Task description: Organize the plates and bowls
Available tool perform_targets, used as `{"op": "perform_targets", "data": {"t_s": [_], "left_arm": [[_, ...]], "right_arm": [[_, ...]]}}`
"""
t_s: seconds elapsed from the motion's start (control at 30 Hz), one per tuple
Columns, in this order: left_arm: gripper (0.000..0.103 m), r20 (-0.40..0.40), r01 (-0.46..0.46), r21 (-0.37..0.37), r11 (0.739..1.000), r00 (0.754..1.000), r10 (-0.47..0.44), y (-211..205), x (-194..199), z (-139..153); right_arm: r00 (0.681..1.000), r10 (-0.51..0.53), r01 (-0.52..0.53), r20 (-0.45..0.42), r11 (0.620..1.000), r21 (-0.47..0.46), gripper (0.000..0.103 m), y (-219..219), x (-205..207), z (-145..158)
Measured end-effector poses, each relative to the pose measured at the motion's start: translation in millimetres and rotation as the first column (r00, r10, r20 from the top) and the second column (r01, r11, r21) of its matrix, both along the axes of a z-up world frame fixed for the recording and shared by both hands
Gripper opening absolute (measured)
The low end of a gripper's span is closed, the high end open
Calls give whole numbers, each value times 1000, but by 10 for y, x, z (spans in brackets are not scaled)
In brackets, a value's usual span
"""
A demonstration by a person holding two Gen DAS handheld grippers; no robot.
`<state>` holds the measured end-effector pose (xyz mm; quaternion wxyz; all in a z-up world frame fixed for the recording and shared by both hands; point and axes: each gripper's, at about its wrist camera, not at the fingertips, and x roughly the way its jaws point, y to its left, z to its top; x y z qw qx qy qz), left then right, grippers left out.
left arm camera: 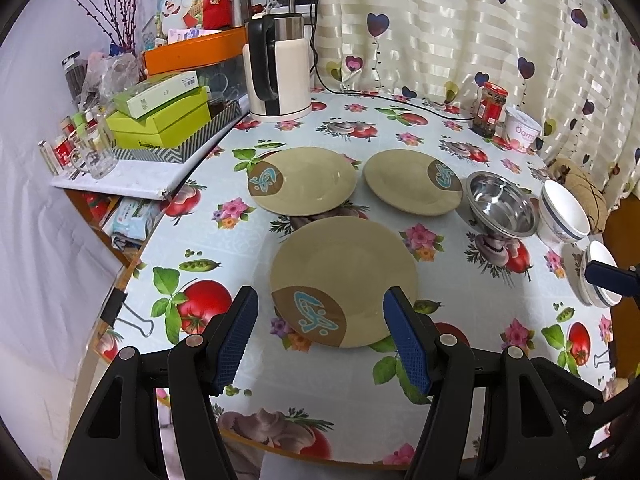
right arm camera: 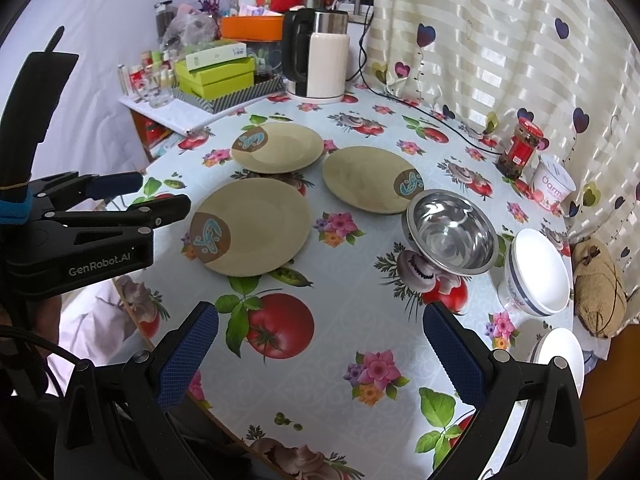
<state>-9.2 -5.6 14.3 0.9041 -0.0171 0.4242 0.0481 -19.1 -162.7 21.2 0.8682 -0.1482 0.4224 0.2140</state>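
Counter under a fruit-print cloth, kettle at the back: three tan plates laid out singly, steel bowl and two white bowls to the right. Left gripper poised over the near plate, fingers wide apart, empty; right gripper likewise spread, holding nothing. Stacking seemingly not begun. Next: slide a finger under the plate's rim. Open cloth ahead; counter edge close on the left; nearest white bowl partly hidden

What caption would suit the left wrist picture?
Open left claw poised before the nearest plate, with two more plates, a steel bowl and white bowls waiting.
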Motion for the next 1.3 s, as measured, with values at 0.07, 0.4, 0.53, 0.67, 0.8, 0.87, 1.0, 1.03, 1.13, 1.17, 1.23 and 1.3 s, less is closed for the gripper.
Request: {"op": "perform_targets", "data": {"t_s": [0.07, 0.4, 0.53, 0.67, 0.8, 0.87, 1.0, 1.03, 1.13, 1.17, 1.23, 1.3], "left_arm": [[66, 0, 0, 0, 1000, 1000, 0, -2, 2, 1], [66, -5, 8, -25, 1000, 1000, -9, -17, 41, 6], [66, -8, 8, -25, 1000, 1000, -8, -21, 54, 2], [66, -12, 11, -40, 999, 1000, -11, -19, 87, -12], [66, -22, 12, -54, 998, 1000, -14, 15, 145, -49], [66, -25, 13, -57, 998, 1000, -14, 12, 164, -61], [66, -27, 8, -66, 998, 1000, -10, 50, 173, -84], [66, -27, 7, -68, 998, 1000, -9, 59, 169, -89], [66, -31, 8, -79, 997, 999, -10, 74, 189, -109], [66, -33, 9, -82, 997, 999, -11, 78, 193, -115], [66, -37, 13, -90, 996, 999, -16, 83, 208, -132], [66, -40, 18, -96, 995, 999, -21, 79, 227, -145]], "right_arm": [[1000, 2, -2, -1, 1000, 6, 103, 2, 5, 11], [1000, 1, -1, -4, 1000, 12, 103, -10, 18, 6], [1000, 0, 0, -5, 1000, 14, 103, -16, 25, 7], [1000, 0, 0, -5, 1000, 15, 103, -33, 36, 3], [1000, -1, 1, -3, 1000, 20, 103, -44, 48, 8], [1000, -5, 6, -6, 1000, 24, 103, -40, 63, 5], [1000, -14, 15, -17, 999, 40, 103, -71, 139, -38], [1000, -13, 14, -18, 999, 43, 103, -63, 143, -39], [1000, -7, 8, -17, 999, 47, 103, -32, 152, -53], [1000, -6, 7, -18, 999, 50, 103, -37, 162, -59], [1000, -4, 5, -21, 999, 54, 103, -42, 182, -72], [1000, -1, 3, -27, 998, 58, 103, -44, 203, -87]]}}
